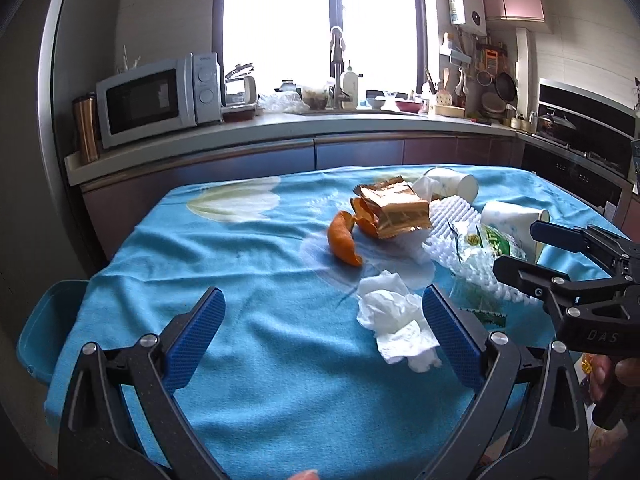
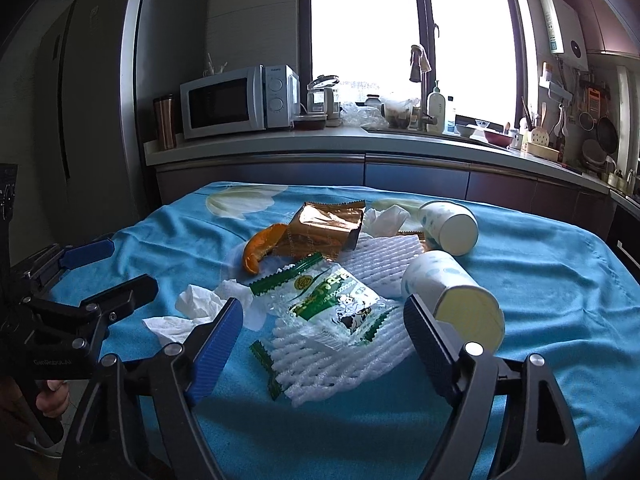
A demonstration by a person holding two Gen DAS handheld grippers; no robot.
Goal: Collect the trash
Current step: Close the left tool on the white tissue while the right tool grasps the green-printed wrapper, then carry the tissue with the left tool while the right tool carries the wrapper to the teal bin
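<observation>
On the blue-cloth-covered table [image 2: 560, 300], the crumpled white tissue [image 2: 192, 312] lies left of the clear green-printed plastic wrapper [image 2: 332, 300], which rests on white foam netting [image 2: 340, 360]. The white paper cup on its side [image 2: 452, 292] lies right of both; orange peel [image 2: 260, 250] and the gold foil packet [image 2: 324, 232] lie behind.

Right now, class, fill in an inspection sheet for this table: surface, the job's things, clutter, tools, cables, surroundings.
Surface: table under a blue cloth, wrinkled.
Job's things: crumpled tissue, orange peel, gold wrapper, green-printed clear wrapper, white foam net, two paper cups on their sides, all near the middle.
Clutter: nothing seen beyond the trash.
Tools: left tool open, tissue by its right finger; right tool open above the clear wrapper, holding nothing.
Cables: nothing seen.
Surroundings: microwave, sink tap, bright window, blue bin beside the table.
</observation>
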